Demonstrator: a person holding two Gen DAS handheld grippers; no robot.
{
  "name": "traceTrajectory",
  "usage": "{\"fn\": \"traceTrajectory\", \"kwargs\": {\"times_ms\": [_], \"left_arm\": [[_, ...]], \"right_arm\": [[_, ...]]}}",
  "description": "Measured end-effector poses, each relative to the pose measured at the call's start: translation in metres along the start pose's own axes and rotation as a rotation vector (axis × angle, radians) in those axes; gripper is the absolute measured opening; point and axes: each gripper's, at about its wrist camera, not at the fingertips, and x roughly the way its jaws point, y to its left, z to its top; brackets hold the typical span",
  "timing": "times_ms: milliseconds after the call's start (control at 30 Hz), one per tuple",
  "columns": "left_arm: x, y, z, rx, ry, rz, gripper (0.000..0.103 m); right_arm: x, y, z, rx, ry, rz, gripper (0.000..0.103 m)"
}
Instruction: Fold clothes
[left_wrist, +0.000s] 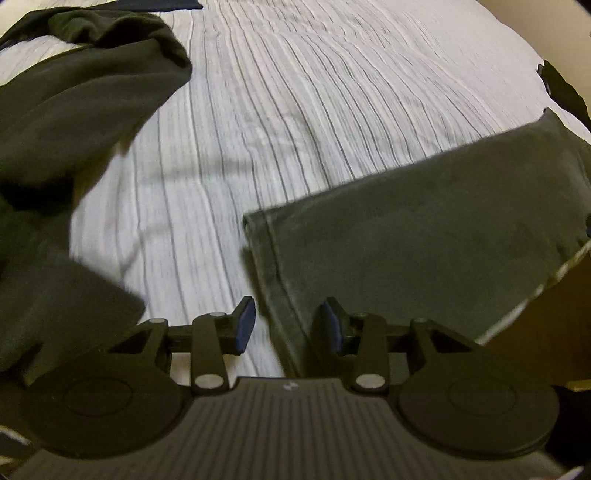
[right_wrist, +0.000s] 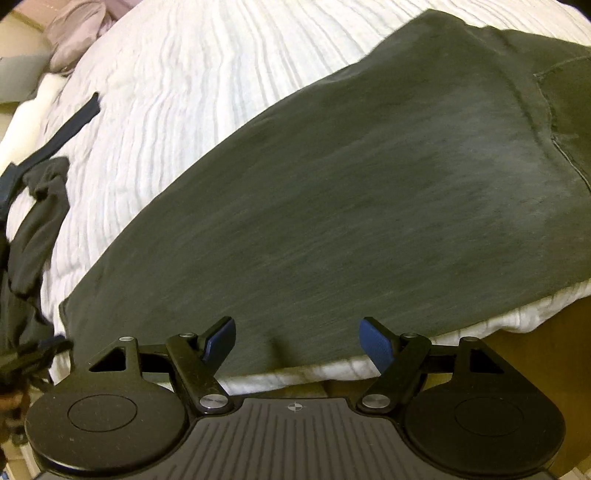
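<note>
A dark green garment (right_wrist: 332, 192) lies spread flat on the white ribbed bedcover (right_wrist: 177, 92). In the left wrist view its hemmed corner (left_wrist: 406, 229) reaches toward me. My left gripper (left_wrist: 288, 325) hovers over that hem with its jaws partly apart. The hem's edge runs below the gap, and the blue pads (left_wrist: 245, 325) do not press on it. My right gripper (right_wrist: 299, 341) stands wide open just above the garment's near edge, close to the bed's edge. Nothing sits between its blue pads (right_wrist: 376, 343).
A heap of dark clothes (left_wrist: 74, 110) lies at the left of the bedcover (left_wrist: 295, 92). More dark cloth (right_wrist: 40, 206) and a dark blue strap (right_wrist: 70, 125) show at the left of the right wrist view. A pale pink bundle (right_wrist: 77, 26) is far off. Brown floor (right_wrist: 535, 350) lies past the bed's edge.
</note>
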Motion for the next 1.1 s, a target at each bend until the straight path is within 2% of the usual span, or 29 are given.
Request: {"fn": "traceTrajectory", "kwargs": {"times_ms": [33,67,133,300,400,467,567,667,733,833,967,1100], "left_arm": [[0.001,0.001,0.006,0.009,-0.017,0.002,0.012],[0.001,0.003,0.011,0.018,-0.035,0.005,0.006],[0.001,0.006,0.023,0.036,-0.071,0.01,0.005],[0.01,0.01,0.024,0.082,-0.067,0.033,0.007],[-0.006,0.017,0.022,0.042,-0.142,0.06,0.0],[-0.019,0.023,0.022,0.0,-0.195,0.068,0.0],[-0.02,0.035,0.024,-0.035,-0.179,0.041,0.0],[-0.017,0.042,0.019,-0.061,-0.139,0.004,0.011],[-0.017,0.044,0.01,-0.09,-0.123,-0.036,0.034],[-0.012,0.039,-0.003,-0.103,-0.083,-0.076,0.038],[-0.007,0.027,-0.022,-0.039,-0.048,-0.024,0.038],[-0.027,0.02,-0.055,-0.105,-0.078,-0.108,0.042]], "right_arm": [[0.0,0.003,-0.001,-0.006,0.001,0.0,0.077],[0.001,0.005,-0.002,-0.01,0.002,-0.001,0.077],[0.003,0.007,-0.005,-0.011,0.007,-0.007,0.077],[0.005,0.008,-0.008,-0.003,0.013,-0.015,0.077],[0.007,0.012,-0.009,-0.006,0.017,-0.011,0.077],[0.009,0.016,-0.01,-0.015,0.018,-0.005,0.077],[0.013,0.02,-0.011,-0.022,0.025,-0.003,0.077],[0.018,0.025,-0.013,-0.033,0.036,0.0,0.077],[0.019,0.03,-0.014,-0.049,0.038,0.008,0.077],[0.023,0.044,-0.015,-0.095,0.043,0.021,0.077],[0.033,0.065,-0.018,-0.177,0.063,0.033,0.077],[0.037,0.088,-0.023,-0.293,0.077,0.048,0.077]]}}
